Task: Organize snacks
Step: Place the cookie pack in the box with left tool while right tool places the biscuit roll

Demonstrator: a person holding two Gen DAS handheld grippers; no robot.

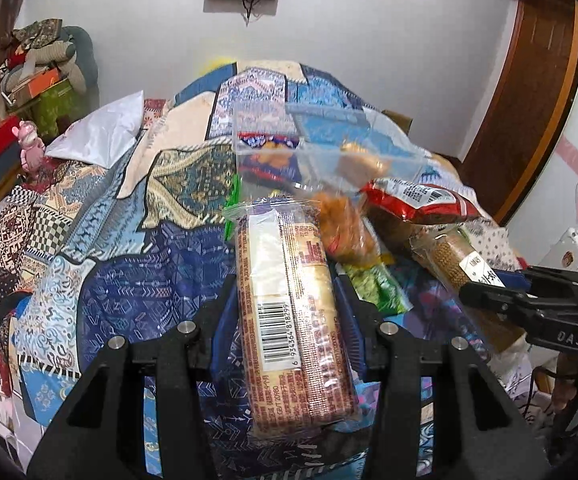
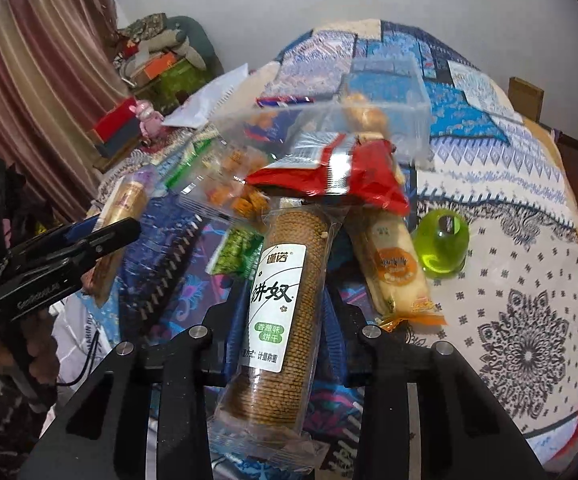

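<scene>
My left gripper (image 1: 287, 300) is shut on a pale cracker sleeve with a barcode (image 1: 293, 304) and holds it above the patterned bedspread. My right gripper (image 2: 285, 304) is shut on a sleeve of brown round biscuits with a white label (image 2: 281, 300). A clear plastic box (image 1: 309, 148) with a few snacks inside stands ahead, seen also in the right wrist view (image 2: 385, 108). A red snack bag (image 2: 341, 178), an orange-snack packet (image 2: 229, 192), a green packet (image 2: 235, 252) and a yellow cake roll (image 2: 393, 264) lie heaped in front of it.
A green jelly cup (image 2: 443, 242) sits on the white-patterned cloth to the right. A white bag (image 1: 101, 132) lies at the left on the bedspread (image 1: 137, 280). Boxes and clutter (image 1: 41, 80) pile by the curtain. A wooden door frame (image 1: 529, 112) is on the right.
</scene>
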